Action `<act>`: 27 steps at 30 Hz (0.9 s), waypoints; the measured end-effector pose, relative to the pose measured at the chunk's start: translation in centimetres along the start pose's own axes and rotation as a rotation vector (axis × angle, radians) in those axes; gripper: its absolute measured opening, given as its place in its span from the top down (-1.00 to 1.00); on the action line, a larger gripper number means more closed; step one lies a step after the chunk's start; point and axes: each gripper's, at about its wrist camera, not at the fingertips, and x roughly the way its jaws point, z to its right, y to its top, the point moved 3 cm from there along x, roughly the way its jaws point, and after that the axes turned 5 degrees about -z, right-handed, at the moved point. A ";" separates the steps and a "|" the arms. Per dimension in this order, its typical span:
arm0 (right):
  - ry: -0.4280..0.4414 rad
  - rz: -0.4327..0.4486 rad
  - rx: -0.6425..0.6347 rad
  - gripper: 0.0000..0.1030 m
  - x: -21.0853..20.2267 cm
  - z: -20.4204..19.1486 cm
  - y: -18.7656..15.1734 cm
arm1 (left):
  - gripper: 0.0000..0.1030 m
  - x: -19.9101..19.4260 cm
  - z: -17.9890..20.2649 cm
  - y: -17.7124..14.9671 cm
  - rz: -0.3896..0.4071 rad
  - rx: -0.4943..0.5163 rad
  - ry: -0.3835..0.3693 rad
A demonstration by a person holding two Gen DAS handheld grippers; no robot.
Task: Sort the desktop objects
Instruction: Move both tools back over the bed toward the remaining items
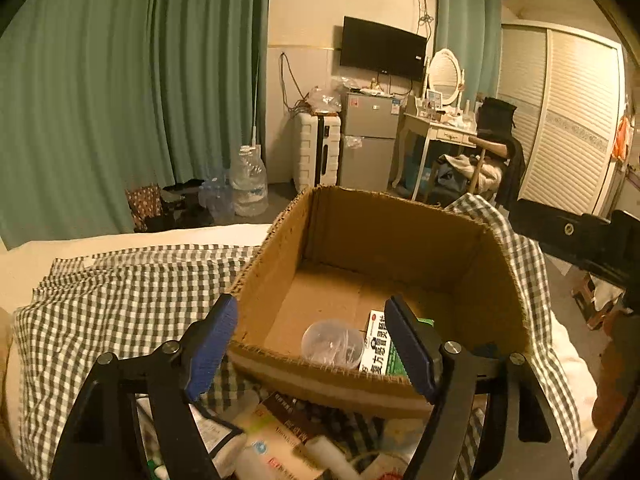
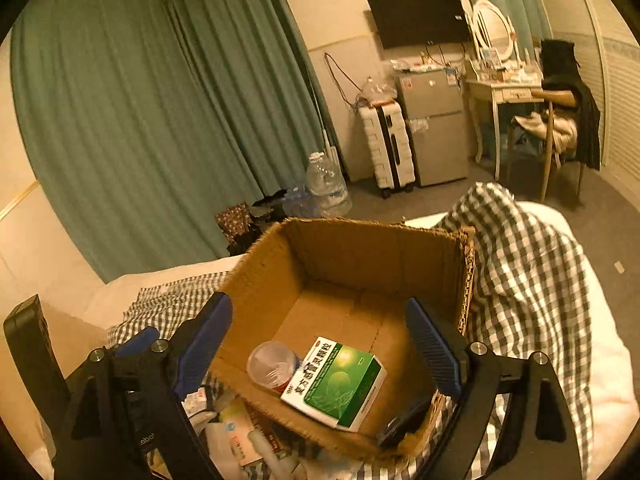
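Observation:
An open cardboard box sits on a checked cloth. Inside lie a green and white medicine box, a clear round plastic container and a dark object at the near right corner. My left gripper is open and empty, above the box's near wall. My right gripper is open and empty, above the box's inside. Several loose packets and tubes lie on the cloth in front of the box.
The checked cloth covers a white bed and bunches up to the right of the box. The other gripper shows at the right edge of the left wrist view. Beyond are green curtains, water bottles, a suitcase, a fridge and a dressing table.

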 end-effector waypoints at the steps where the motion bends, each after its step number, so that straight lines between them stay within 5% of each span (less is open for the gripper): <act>1: -0.001 0.007 -0.010 -0.72 -0.8 -0.6 -0.2 | -0.52 -1.1 -0.4 -0.2 0.005 0.003 0.006; 9: -0.014 0.011 -0.127 -0.72 -4.8 -4.9 -4.0 | -0.60 -8.6 -5.7 -3.8 0.014 -0.007 0.067; 16: -0.045 -0.035 -0.218 -0.72 -4.7 -8.5 -11.3 | -0.72 -13.0 -11.4 -11.3 -0.021 -0.089 0.156; 27: -0.119 -0.113 -0.320 -0.72 0.0 -9.9 -23.4 | -0.83 -9.8 -12.9 -23.6 -0.116 -0.185 0.239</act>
